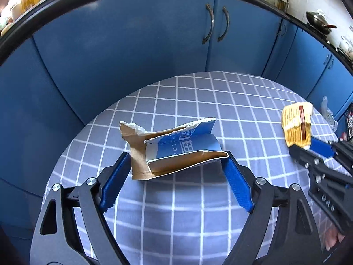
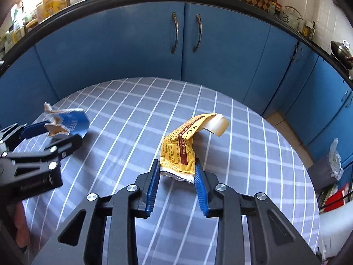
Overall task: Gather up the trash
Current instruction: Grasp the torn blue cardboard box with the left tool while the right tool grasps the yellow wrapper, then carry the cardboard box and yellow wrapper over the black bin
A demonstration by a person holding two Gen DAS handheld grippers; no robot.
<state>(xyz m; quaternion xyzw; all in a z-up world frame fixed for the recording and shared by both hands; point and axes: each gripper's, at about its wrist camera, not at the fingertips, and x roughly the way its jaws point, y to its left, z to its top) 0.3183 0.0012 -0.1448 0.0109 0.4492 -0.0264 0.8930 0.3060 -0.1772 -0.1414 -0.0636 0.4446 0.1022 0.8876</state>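
The left claw (image 1: 176,167) gripped a torn blue-and-brown carton (image 1: 174,148) between its 2 blue fingers (image 1: 114,183), the fingertips pressed against both ends of the flattened piece, which sat straight ahead of the claw just above the bench (image 1: 198,101) with its blue checked cloth. To that claw's right, the right claw (image 2: 177,172) clenched the near end of a crumpled yellow wrapper (image 2: 179,150), its fingers (image 2: 154,185) closed on the lower edge while the wrapper's far end, with a pale curled flap, rose ahead of the tips. In the right wrist view the carton appeared off to the left, held in the other claw. Beyond both claws stood blue cabinet doors (image 2: 154,44) with 2 curved metal handles (image 2: 175,33), and a wok (image 1: 320,19) sat on the counter far to the right.
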